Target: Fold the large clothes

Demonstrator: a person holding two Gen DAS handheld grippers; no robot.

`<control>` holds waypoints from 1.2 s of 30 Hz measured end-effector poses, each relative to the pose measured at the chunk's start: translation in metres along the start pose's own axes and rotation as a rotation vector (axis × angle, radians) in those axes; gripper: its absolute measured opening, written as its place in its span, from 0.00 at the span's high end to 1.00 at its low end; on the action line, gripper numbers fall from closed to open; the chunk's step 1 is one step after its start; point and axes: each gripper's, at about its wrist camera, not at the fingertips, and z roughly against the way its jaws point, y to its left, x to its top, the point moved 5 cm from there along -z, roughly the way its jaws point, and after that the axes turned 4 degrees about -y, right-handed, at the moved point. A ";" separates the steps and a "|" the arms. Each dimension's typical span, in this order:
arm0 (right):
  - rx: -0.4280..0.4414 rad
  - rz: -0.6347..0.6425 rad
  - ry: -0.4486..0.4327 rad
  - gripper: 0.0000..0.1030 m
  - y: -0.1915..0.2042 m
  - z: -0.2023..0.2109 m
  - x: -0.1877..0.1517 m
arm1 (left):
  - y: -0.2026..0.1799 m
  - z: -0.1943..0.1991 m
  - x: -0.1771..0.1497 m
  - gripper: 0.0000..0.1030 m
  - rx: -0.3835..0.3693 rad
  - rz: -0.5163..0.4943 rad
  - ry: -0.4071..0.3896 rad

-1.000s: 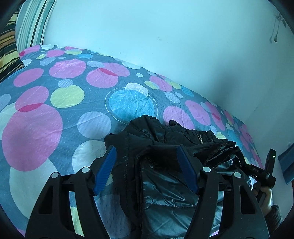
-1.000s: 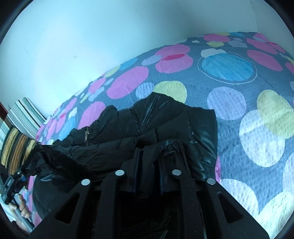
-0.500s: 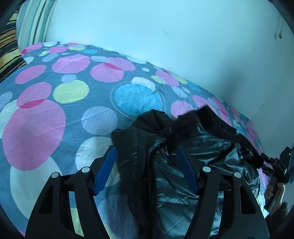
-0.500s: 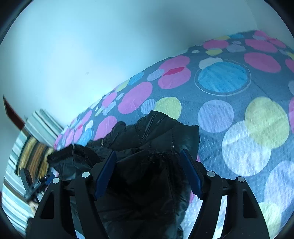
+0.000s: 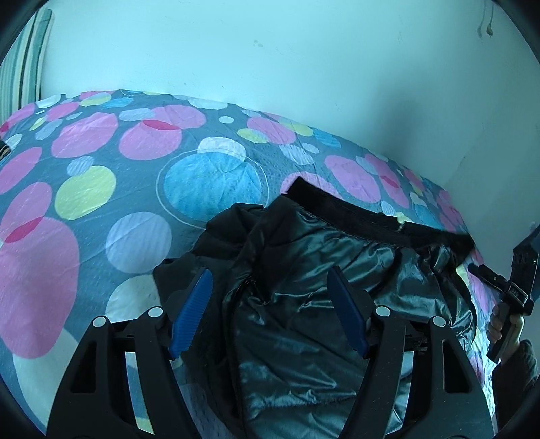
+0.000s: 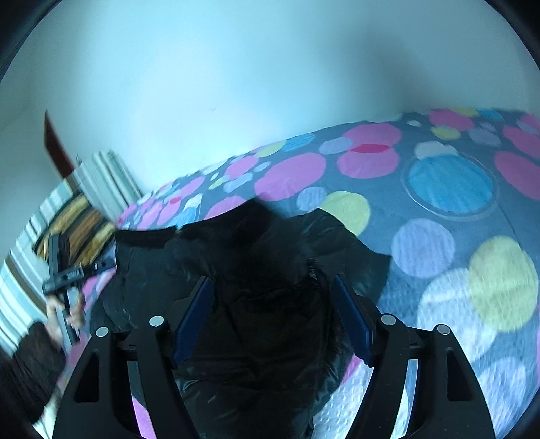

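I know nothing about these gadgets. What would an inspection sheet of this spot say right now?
Surface: bedspread with coloured circles, grey ground, lightly creased.
Job's things: black padded jacket lying in a crumpled heap, shiny lining up, dark trim band along its far edge.
Clutter: nothing seen on the bedspread besides the jacket.
Grippers: left tongs open above the jacket, gripping nothing; right tongs open above the jacket, gripping nothing.
Cables: thin cord hanging on the wall, top right.
Surroundings: pale wall; striped pillows at one end of the bed.
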 end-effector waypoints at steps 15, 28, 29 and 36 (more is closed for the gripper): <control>-0.130 0.143 0.139 0.81 0.000 -0.070 0.016 | -0.006 -0.039 0.007 0.81 0.015 -0.037 0.108; -0.238 0.141 0.143 0.85 0.003 -0.111 0.041 | -0.005 -0.060 0.029 0.89 0.225 -0.096 0.075; -0.237 0.132 0.159 0.85 0.000 -0.117 0.037 | -0.003 -0.065 0.026 0.89 0.233 -0.100 0.086; -0.224 0.061 0.227 0.80 -0.019 -0.143 0.018 | 0.005 -0.088 0.009 0.88 0.224 -0.089 0.110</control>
